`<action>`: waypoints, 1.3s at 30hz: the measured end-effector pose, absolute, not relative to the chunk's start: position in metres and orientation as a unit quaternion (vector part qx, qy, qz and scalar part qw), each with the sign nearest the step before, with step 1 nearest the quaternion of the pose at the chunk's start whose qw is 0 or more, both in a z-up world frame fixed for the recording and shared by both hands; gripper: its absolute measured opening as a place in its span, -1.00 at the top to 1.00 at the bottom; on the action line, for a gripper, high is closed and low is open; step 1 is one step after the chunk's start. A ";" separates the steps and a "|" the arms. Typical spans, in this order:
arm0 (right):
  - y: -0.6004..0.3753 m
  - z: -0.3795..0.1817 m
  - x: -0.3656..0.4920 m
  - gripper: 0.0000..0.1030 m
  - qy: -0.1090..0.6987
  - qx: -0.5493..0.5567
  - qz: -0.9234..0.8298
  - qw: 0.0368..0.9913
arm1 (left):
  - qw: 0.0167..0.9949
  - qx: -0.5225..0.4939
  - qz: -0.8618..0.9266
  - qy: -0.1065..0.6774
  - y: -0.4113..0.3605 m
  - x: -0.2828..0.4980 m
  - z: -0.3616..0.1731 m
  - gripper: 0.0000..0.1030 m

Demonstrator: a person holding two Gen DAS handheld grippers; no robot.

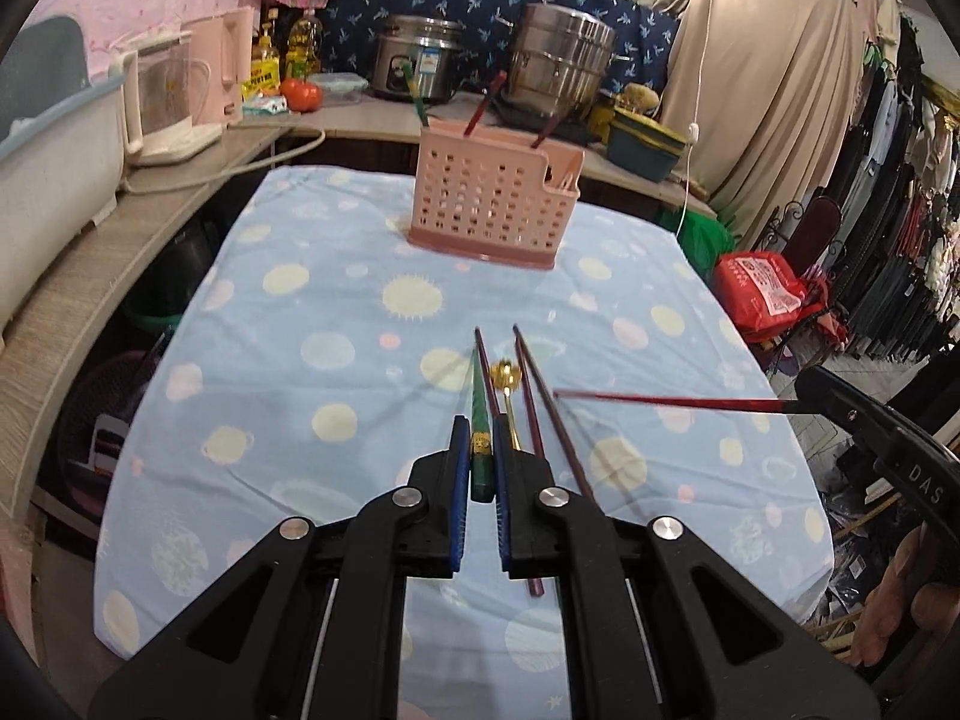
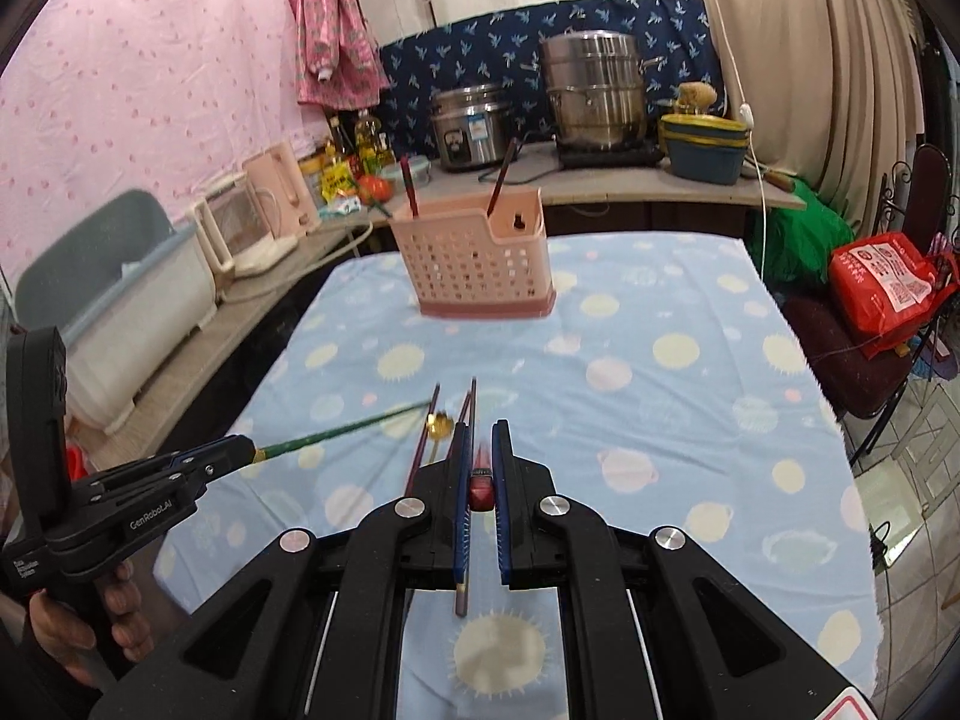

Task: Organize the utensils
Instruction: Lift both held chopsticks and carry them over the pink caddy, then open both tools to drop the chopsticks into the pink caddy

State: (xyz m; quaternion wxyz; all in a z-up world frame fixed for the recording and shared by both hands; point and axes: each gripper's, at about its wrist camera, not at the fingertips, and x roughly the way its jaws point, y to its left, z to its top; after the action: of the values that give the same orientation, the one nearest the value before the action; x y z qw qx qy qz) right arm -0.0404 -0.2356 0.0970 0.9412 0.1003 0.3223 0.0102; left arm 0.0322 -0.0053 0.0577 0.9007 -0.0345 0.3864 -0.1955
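My left gripper (image 1: 482, 444) is shut on the thick end of a green chopstick (image 1: 480, 396) that points ahead over the blue dotted tablecloth (image 1: 300, 300). My right gripper (image 2: 481, 438) is shut on a red chopstick (image 2: 480, 483). Each view shows the other tool from the side: the right gripper (image 1: 801, 403) with the red chopstick (image 1: 660, 399), the left gripper (image 2: 243, 447) with the green chopstick (image 2: 336, 432). Below them lie dark red chopsticks (image 1: 561, 432) (image 2: 420, 450) and a gold spoon (image 1: 503, 373) (image 2: 438, 420). The pink perforated holder (image 1: 492, 204) (image 2: 474, 258) stands upright at the far end with three chopsticks in it.
Behind the table a counter (image 1: 360, 114) carries a rice cooker (image 1: 414, 60), a steel pot (image 1: 564, 60), oil bottles, a tomato and a pink kettle (image 1: 162, 96). A white tub (image 2: 120, 312) sits left. A red bag (image 2: 882, 282) rests on a chair to the right.
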 end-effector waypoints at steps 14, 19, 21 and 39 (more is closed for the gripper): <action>-0.261 0.171 0.013 0.87 0.262 0.098 -0.001 0.960 | 0.928 -0.036 -0.191 0.318 -0.006 0.084 0.138 0.86; -0.270 0.193 0.045 0.87 0.244 0.103 0.000 0.964 | 0.938 -0.031 -0.187 0.291 -0.008 0.114 0.167 0.87; -0.272 0.201 0.059 0.87 0.236 0.104 0.001 0.966 | 0.943 -0.032 -0.185 0.276 -0.009 0.128 0.181 0.87; -0.271 0.283 0.208 0.87 0.162 0.099 -0.007 0.982 | 0.965 -0.049 -0.194 0.171 -0.056 0.249 0.296 0.87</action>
State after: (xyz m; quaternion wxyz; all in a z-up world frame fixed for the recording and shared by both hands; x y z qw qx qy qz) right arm 0.2080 -0.2708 0.2829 0.9817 0.0990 0.1624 -0.0066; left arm 0.2491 -0.0556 0.2963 0.9648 -0.0487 0.1706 -0.1943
